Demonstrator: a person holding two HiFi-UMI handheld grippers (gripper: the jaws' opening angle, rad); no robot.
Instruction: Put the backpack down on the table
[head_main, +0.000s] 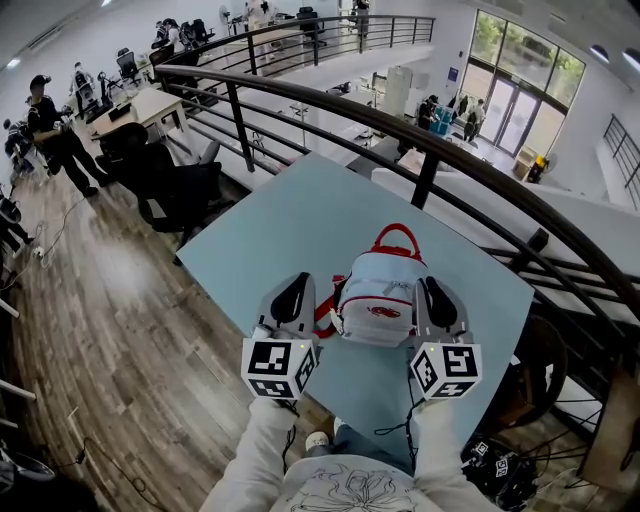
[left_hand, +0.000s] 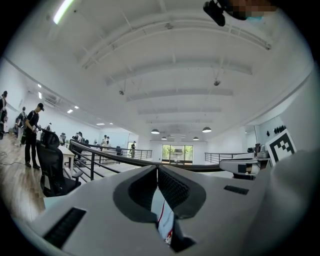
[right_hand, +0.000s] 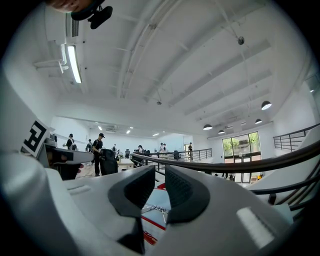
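- Plainly, the left gripper (left_hand: 157, 169) has its jaws closed tip to tip. A white strip (left_hand: 164, 216) with a red edge shows in the hollow behind the tips, but I cannot tell whether it is pinched there or only lies beneath.
- The right gripper (right_hand: 160, 172) is drawn in to a narrow slit, with nothing seen clamped in it. Pale fabric and a metal zip pull (right_hand: 152, 208) show below the slit.
- Between the two grippers, the grey-white backpack (head_main: 380, 295) with red trim sits on the light blue table (head_main: 280, 220), toward its near edge. Its red top handle (head_main: 397, 232) stands up on the far side.
- Step in hand, as I judge it: the set-down looks all but finished, as the table seems to be carrying the bag.
- The next move calls for opening any jaws that grip a strap. Both grippers should then draw back toward the person without dragging or tipping the bag.
- Writing: the red mark (head_main: 385, 312) on the bag's front is too small to read. The marker cubes (head_main: 278, 366) carry black-and-white square patterns, no words.
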